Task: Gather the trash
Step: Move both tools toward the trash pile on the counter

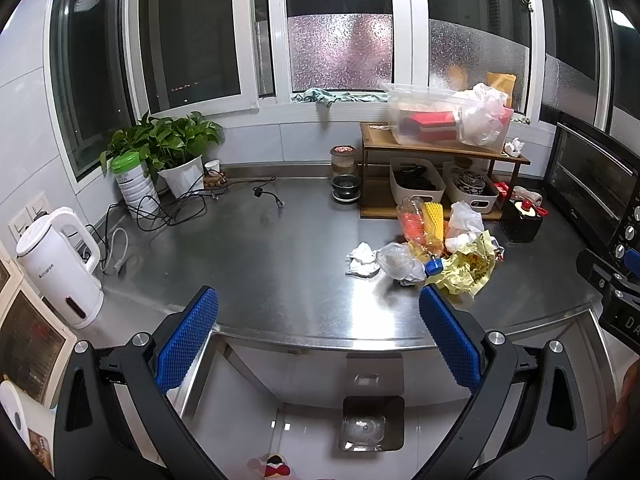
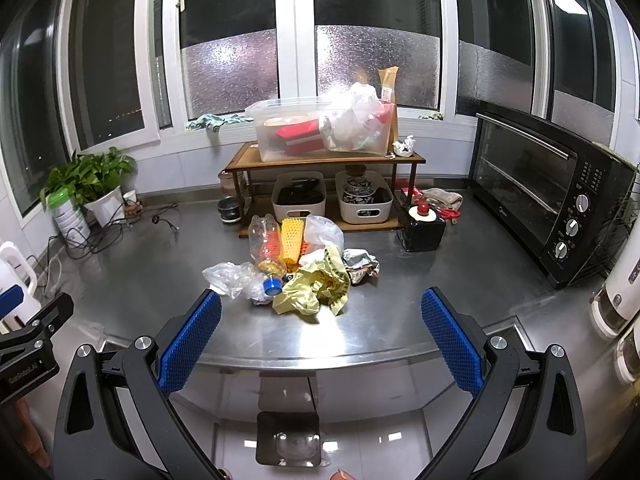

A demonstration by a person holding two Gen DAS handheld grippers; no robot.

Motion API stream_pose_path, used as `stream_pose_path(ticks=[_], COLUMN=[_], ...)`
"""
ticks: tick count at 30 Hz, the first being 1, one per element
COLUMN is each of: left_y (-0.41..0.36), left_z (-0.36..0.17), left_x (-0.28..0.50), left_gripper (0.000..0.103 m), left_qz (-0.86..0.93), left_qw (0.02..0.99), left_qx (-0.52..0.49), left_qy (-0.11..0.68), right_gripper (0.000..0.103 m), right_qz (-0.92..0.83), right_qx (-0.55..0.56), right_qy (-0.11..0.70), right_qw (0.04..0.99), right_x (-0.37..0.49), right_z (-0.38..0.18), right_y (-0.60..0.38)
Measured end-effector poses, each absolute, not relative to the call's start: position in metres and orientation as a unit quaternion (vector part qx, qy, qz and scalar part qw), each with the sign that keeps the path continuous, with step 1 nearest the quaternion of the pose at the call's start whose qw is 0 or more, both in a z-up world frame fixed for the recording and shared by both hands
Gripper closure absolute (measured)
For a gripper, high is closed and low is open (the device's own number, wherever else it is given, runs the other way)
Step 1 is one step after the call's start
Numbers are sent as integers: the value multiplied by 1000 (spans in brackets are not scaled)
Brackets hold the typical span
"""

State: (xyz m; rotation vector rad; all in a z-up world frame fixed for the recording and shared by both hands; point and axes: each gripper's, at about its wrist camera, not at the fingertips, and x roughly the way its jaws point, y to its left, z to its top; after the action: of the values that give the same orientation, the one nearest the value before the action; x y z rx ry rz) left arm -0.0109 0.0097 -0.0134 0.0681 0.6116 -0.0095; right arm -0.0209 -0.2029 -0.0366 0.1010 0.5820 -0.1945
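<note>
A heap of trash lies on the steel counter (image 1: 248, 256): an empty plastic bottle (image 2: 266, 250) with a blue cap (image 2: 273, 285), a yellow foam net (image 2: 291, 242), a crumpled yellow wrapper (image 2: 316, 288), clear plastic bags (image 2: 234, 278) and a foil packet (image 2: 362, 266). In the left wrist view the same heap (image 1: 440, 244) sits right of centre, with a white crumpled tissue (image 1: 362, 260) beside it. My left gripper (image 1: 318, 340) and my right gripper (image 2: 320, 340) both hover open and empty in front of the counter's near edge, short of the heap.
A wooden shelf (image 2: 320, 158) carries a clear bin; white baskets stand under it. A black oven (image 2: 552, 196) stands at the right, a black timer (image 2: 422, 224) near it. A white kettle (image 1: 60, 264), cables, a plant (image 1: 168, 148) and a canister are at the left. A steel bin (image 2: 288, 440) stands on the floor below.
</note>
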Motion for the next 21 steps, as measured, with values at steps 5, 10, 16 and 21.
stream_pose_path(ticks=[5, 10, 16, 21], left_y=[12, 12, 11, 11], left_z=[-14, -12, -7, -7], left_x=[-11, -10, -7, -5], left_gripper=[8, 8, 8, 8], left_qz=[-4, -6, -4, -4], left_qw=[953, 954, 954, 953], left_qx=[32, 33, 32, 32], left_qy=[300, 299, 299, 300], right_gripper=[3, 3, 3, 3], right_qz=[-97, -99, -97, -95], right_qx=[50, 48, 50, 50], right_qy=[285, 284, 284, 286], right_qw=[952, 952, 953, 952], right_x=[-21, -20, -15, -12], right_z=[-36, -32, -31, -32], right_y=[-202, -201, -205, -207])
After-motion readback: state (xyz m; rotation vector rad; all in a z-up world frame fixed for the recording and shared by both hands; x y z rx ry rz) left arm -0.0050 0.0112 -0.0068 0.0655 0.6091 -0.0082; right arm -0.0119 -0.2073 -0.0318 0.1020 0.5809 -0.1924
